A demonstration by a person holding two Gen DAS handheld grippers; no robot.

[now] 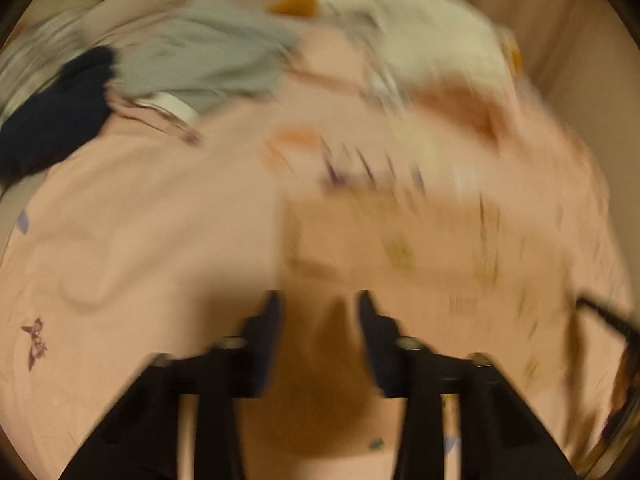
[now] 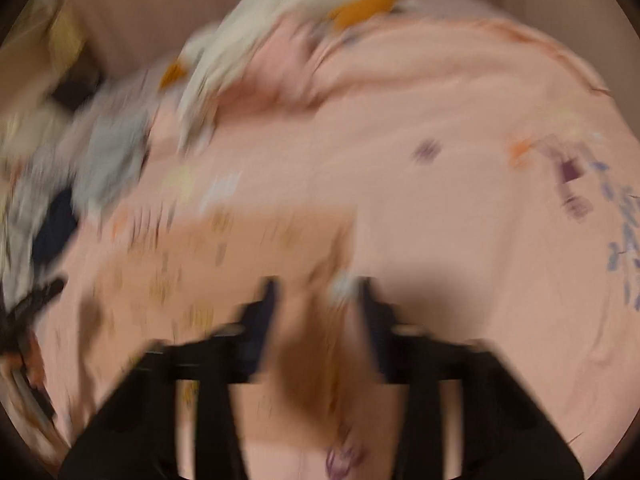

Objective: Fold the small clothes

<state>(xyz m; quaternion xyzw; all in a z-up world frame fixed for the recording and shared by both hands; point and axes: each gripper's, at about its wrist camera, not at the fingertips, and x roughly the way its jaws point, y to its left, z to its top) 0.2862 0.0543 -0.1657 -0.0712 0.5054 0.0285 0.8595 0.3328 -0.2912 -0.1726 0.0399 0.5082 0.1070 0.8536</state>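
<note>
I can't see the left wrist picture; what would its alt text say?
Blurred by motion, the left gripper with its jaws apart hangs over a peach patterned garment spread on a pink bedsheet. Beyond lie a grey garment, a dark navy one and a cream one.

A small peach garment [image 1: 420,240] printed with tiny dark and yellow marks is seen spread flat, its straight folded edge set against the pink surface beneath; details are lost to blur. Farther back, a grey garment [image 1: 208,60], a dark navy piece [image 1: 56,120] touching it and a crumpled cream garment [image 1: 432,40] with orange patches are heaped unfolded.
</note>
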